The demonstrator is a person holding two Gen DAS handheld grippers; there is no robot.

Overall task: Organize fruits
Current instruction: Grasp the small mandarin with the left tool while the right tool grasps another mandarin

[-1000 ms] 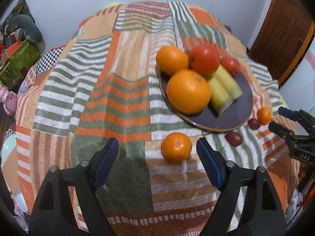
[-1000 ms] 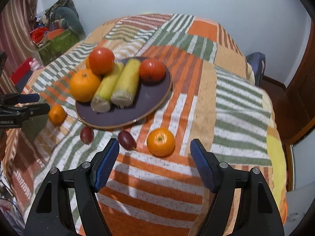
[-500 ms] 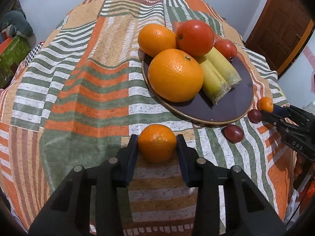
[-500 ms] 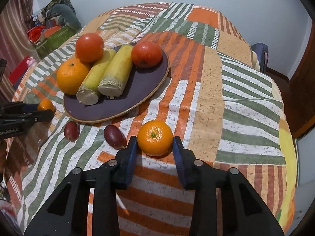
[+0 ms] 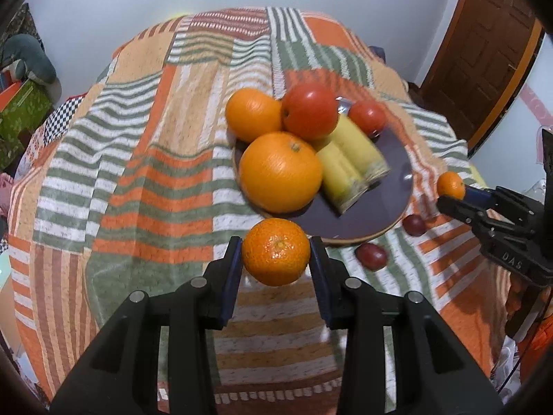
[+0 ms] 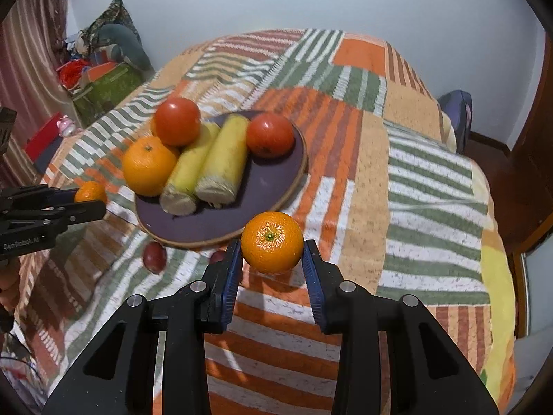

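In the left wrist view, the left gripper (image 5: pixel 275 252) is clamped on a mandarin (image 5: pixel 275 251), which sits squarely between the two blue pads (image 5: pixel 231 278), pressed on both sides and lifted clear of the striped tablecloth (image 5: pixel 145 180). The gripper points forward and slightly down over the near edge of the dark round plate (image 5: pixel 397 193). On that plate lie a large orange (image 5: pixel 280 172), a second orange (image 5: pixel 253 114) behind it, a big tomato (image 5: pixel 310 110), a smaller tomato (image 5: pixel 367 117) farther right, and two yellow corn cobs (image 5: pixel 349 166) side by side. Two dark plums (image 5: pixel 371 256) lie on the cloth just beside the plate's near right rim. At the right edge the right gripper (image 5: pixel 451 192) reaches in from the side, holding its own small mandarin (image 5: pixel 450 185) off the cloth, right of the plate.

In the right wrist view, the right gripper (image 6: pixel 273 252) grips the second mandarin (image 6: pixel 272 242) centred between its blue pads (image 6: pixel 231 278), stem end facing the camera, raised above the cloth (image 6: pixel 414 180) at the plate's (image 6: pixel 276 186) near right rim. It points forward, tilted down. One plum (image 6: pixel 154 256) shows near the plate's near rim; another is mostly hidden behind the left finger. At the left edge the left gripper (image 6: pixel 90 196) comes in level from the side, closed on the first mandarin (image 6: pixel 90 192), left of the plate.
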